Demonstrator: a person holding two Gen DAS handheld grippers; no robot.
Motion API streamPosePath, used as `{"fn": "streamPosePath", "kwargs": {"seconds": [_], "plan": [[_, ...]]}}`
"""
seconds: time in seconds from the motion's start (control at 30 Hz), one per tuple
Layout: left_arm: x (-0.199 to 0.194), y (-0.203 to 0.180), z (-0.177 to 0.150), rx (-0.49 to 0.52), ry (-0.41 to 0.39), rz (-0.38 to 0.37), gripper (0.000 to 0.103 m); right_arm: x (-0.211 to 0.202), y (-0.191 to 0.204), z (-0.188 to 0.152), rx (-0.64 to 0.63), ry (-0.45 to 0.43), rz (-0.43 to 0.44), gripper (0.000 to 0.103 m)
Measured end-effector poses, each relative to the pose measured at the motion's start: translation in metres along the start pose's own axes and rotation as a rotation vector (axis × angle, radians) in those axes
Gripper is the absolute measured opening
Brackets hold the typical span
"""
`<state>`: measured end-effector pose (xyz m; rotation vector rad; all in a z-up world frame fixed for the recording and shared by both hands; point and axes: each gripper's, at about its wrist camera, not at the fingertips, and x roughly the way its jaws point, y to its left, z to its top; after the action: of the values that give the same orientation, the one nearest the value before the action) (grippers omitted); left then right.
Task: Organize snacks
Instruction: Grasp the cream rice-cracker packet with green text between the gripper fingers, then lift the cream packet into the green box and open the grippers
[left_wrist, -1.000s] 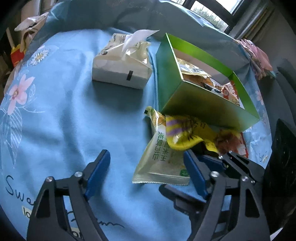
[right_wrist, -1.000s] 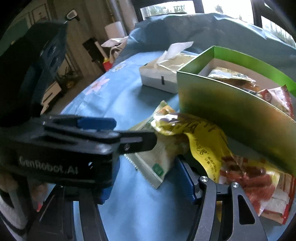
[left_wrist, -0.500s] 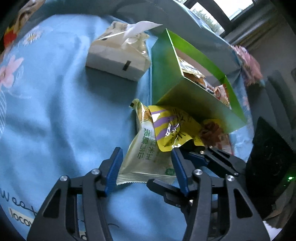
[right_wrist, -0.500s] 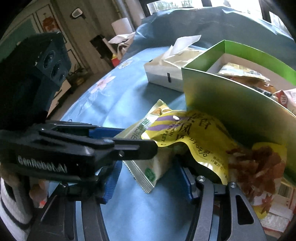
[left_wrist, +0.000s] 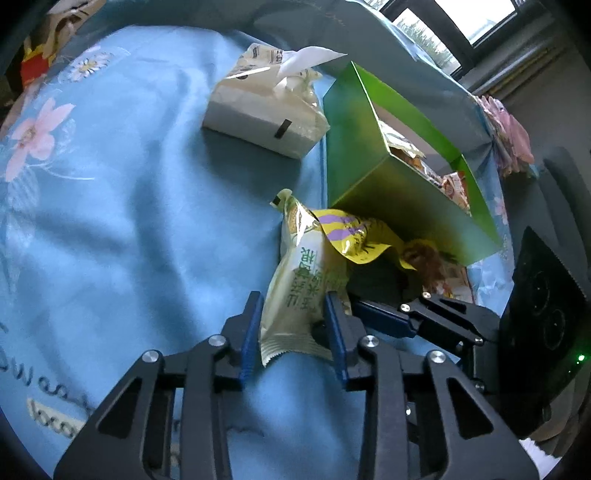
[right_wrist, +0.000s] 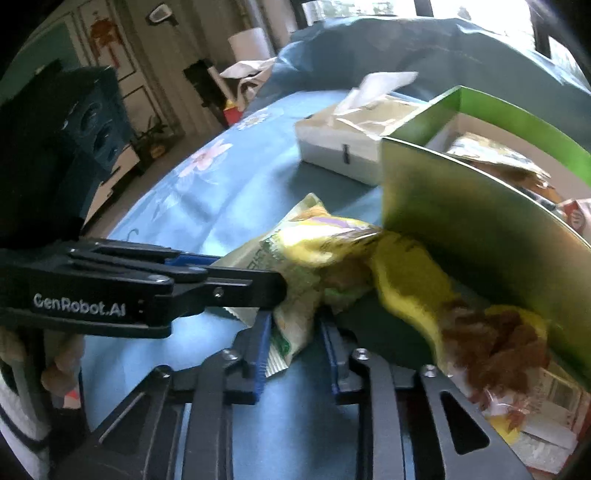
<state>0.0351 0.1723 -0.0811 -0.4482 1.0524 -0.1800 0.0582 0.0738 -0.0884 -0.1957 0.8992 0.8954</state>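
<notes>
Both tongs, wide a second ago, are closing on one pale green packet (left_wrist: 295, 295). The left gripper (left_wrist: 293, 334) and right gripper (right_wrist: 293, 345) pinch its near end (yellow packet (right_wrist: 402, 273) overlapping it); lifting toward the green box (left_wrist: 373, 173) looks next.

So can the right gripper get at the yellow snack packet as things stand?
Probably not yet: the right gripper is closing with the pale green packet between its jaws, and the left gripper is on that packet too. The yellow packet lies unobstructed beside the green box.

"GenRobot.AI" stands in white letters on the side of the black gripper (right_wrist: 284, 291) at the frame's left. Green Chinese characters run down the pale snack packet (left_wrist: 299, 295); unreadable at this angle.
</notes>
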Motion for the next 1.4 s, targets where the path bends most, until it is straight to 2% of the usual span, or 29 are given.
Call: {"fn": "streamPosePath", "kwargs": {"seconds": [0.17,0.33,0.47,0.63,0.8,1.03,1.27,1.4], "plan": [[-0.025,-0.001,-0.012,0.018,-0.029,0.015,0.026,-0.008,0.014,-0.005,0.009,-0.037,0.069,0.018],[-0.045,-0.008,-0.021,0.048,-0.063,0.035,0.024,-0.023,0.032,-0.01,-0.001,-0.074,0.098,0.018],[-0.064,-0.016,-0.025,0.072,-0.115,0.012,0.023,-0.041,0.042,-0.011,-0.016,-0.117,0.1,0.018],[-0.077,-0.032,-0.025,0.101,-0.169,-0.042,0.023,-0.069,0.05,-0.013,-0.048,-0.18,0.051,0.018],[-0.073,-0.058,-0.016,0.147,-0.186,-0.075,0.023,-0.092,0.043,-0.015,-0.056,-0.227,-0.012,0.018],[-0.06,-0.097,0.002,0.218,-0.207,-0.129,0.022,-0.121,0.02,-0.015,-0.042,-0.273,-0.095,0.018],[-0.042,-0.127,0.027,0.242,-0.218,-0.191,0.02,-0.144,-0.008,-0.01,-0.031,-0.317,-0.171,0.017],[-0.035,-0.144,0.042,0.274,-0.219,-0.191,0.02,-0.152,-0.024,-0.005,-0.033,-0.334,-0.197,0.017]]}}
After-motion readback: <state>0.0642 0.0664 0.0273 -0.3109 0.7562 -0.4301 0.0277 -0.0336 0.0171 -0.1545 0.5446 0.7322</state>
